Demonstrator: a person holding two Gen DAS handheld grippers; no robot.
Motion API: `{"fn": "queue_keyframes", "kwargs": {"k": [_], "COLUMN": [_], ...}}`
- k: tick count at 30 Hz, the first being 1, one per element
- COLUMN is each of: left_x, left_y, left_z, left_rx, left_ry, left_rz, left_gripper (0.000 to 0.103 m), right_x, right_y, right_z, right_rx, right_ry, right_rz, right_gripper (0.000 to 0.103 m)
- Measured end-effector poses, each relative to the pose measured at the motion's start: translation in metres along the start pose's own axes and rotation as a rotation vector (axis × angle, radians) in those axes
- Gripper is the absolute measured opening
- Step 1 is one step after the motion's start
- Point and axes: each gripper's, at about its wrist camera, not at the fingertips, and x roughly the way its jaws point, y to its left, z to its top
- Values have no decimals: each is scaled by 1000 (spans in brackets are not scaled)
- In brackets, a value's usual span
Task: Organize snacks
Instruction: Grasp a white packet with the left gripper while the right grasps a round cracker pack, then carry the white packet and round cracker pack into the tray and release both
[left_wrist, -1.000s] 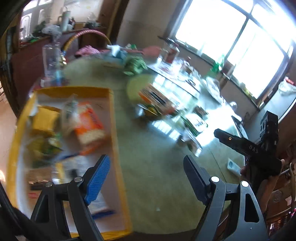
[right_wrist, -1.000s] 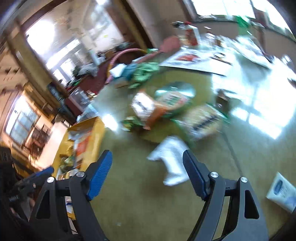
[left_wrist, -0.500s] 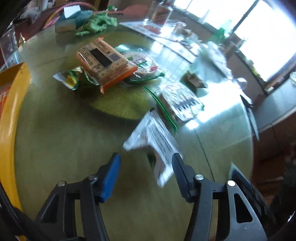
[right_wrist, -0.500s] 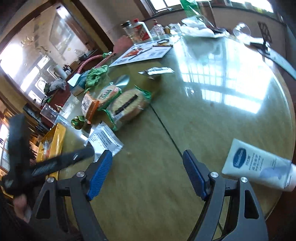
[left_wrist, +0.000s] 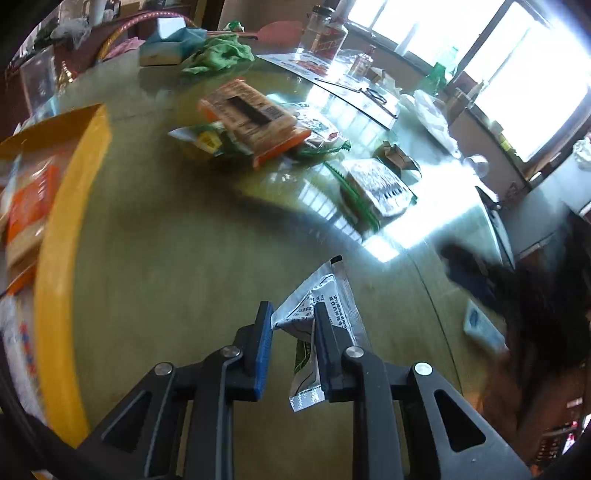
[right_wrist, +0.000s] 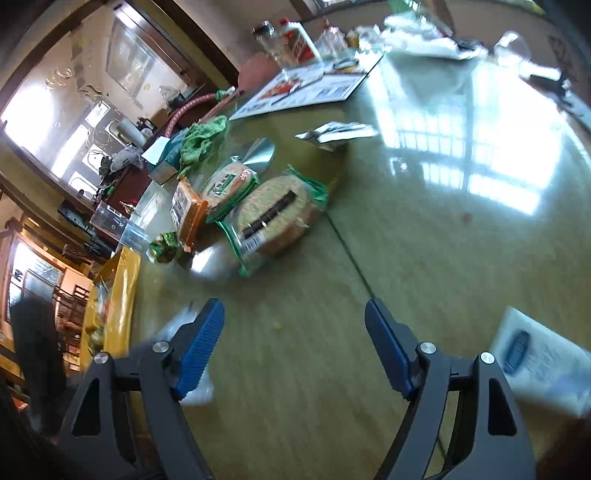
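Left gripper (left_wrist: 291, 325) is clamped on a silver sachet (left_wrist: 325, 295), crinkly foil with black print on a white label, bunched up between the pads just above the green table (left_wrist: 184, 277). Right gripper (right_wrist: 295, 332) hangs wide open, nothing in it. Yellow tray (left_wrist: 59, 295) sits left.

Between the yellow tray (left_wrist: 59, 280) on the left and the snack heap farther back, the desk (left_wrist: 192, 266) lies bare, wide enough for tongs to pass. The heap, an orange packet (left_wrist: 255, 122) stacked on green-edged bags (right_wrist: 273, 218), blocks the middle. Under the right tongs (right_wrist: 295, 343) the surface is free, with a white tube (right_wrist: 539, 362) just beside on the right and a silver wrapper (right_wrist: 336, 133) farther off
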Motion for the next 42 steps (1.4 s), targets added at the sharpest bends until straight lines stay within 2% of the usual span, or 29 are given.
{"fn": "queue_keyframes", "kwargs": {"k": [2,9,10,12,20,23,26,31,35,40,42], "left_x": [-17,-65,-69,-78,-98,-97,-96,-100,-105,-122,-134], "left_y": [10,47,51,57,80,83,88,84,86,109,129], "left_z": [-11,-26,-26,-24,-30,-32,-35,-43,-52,-63,-68], "left_rx": [3,-45,-54,-56,-83,-85,-100,-106,-100,-141,-187], "left_ry": [-21,-91,-98,-115,-155,-153,-135,-138,-151,-160,-176], "left_rz": [-11,-64,-74,-96,-128,-132,-165,-178,-188,-210,-193], "left_gripper": [19,18,18,18,18,18,18,18,18,18,18], "right_x": [20,62,67,75,120,107,85,48,21,7,-3], "right_y": [5,25,31,39,78,74,71,69,75,91,113], "right_z": [18,53,57,62,77,64,36,-20,-69,-96,-103], "right_rx": [47,165,169,157,-63,-92,-145,-200,-213,-170,-205], "right_ry": [37,47,42,37,30,35,26,17,8,35,3], "right_rz": [26,-74,-99,-160,-539,-517,-492,-401,-254,30,83], "right_gripper": [79,79,84,89,90,83,77,77,77,77,77]}}
